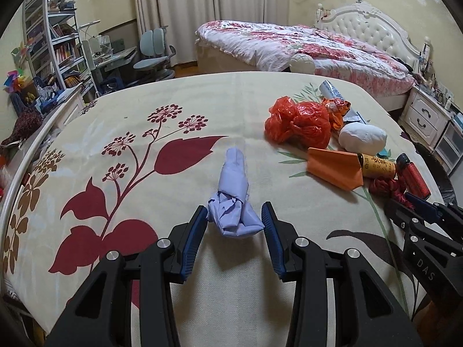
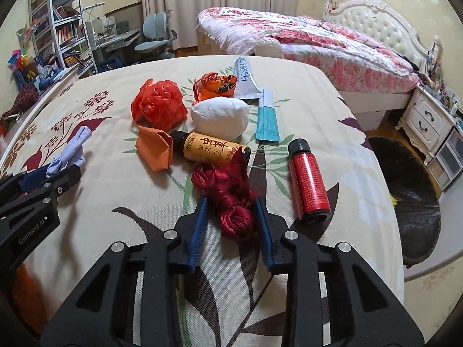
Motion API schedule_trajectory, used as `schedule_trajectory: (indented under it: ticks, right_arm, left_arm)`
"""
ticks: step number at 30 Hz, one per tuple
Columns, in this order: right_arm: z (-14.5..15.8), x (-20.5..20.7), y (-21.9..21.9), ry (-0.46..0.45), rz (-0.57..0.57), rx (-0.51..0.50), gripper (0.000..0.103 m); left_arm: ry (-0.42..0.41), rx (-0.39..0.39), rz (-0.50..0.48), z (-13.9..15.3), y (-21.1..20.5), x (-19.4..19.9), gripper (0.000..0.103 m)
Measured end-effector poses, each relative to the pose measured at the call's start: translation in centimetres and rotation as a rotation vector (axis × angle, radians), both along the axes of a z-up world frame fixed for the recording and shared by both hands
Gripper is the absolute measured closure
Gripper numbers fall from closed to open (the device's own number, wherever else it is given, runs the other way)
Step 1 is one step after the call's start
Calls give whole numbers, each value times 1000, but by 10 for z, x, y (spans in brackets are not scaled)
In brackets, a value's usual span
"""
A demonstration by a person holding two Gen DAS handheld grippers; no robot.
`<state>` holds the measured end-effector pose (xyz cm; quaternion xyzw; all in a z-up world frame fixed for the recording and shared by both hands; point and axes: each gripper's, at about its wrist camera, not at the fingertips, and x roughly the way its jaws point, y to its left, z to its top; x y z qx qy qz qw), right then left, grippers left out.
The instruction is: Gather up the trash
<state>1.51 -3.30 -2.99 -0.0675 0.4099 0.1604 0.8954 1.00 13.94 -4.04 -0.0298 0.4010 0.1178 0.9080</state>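
Trash lies on the bench; our left gripper pinches the purple paper wad; our right gripper squeezes the red cord bundle; we think loose cord ends could snag the yellow bottle; the bin waits beside the bench.

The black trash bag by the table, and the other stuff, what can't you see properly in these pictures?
- Black trash bag, right wrist view: the table edge hides its near side; contents mostly dark.
- Yellow bottle, left wrist view: orange paper covers its neck.
- Red bottle: print too small to read.
- Right gripper, left wrist view: cut off by the frame.
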Motion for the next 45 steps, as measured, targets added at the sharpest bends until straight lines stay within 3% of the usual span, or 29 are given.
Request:
schedule_trajectory:
  ticks: [12,31,33,37,41,43,45]
  right_arm:
    - [12,-17,-11,-32,-11,36,74]
    - [37,-31,-73,-103,-147,54,74]
    - [37,-32,-76,-106,-157,55,74]
    - [36,-32,-82,-106,-170,60,74]
    - [31,-31,-83,-97,-169,62,74]
    - [28,-31,-82,-90,-166,64,74]
    - [26,-31,-81,-82,-161,69,74]
  left_arm:
    - [-21,-4,-10,6,-3,-7,61]
    - [-87,-7,-123,26,-65,-17,62]
    - [-89,-14,-135,27,-67,-18,85]
    - [-84,-58,-140,25,-64,-18,87]
    - [-76,-54,-130,21,-60,-19,84]
    - [-68,-54,-121,18,-58,-19,77]
    - [-61,-67,-109,16,-54,-19,57]
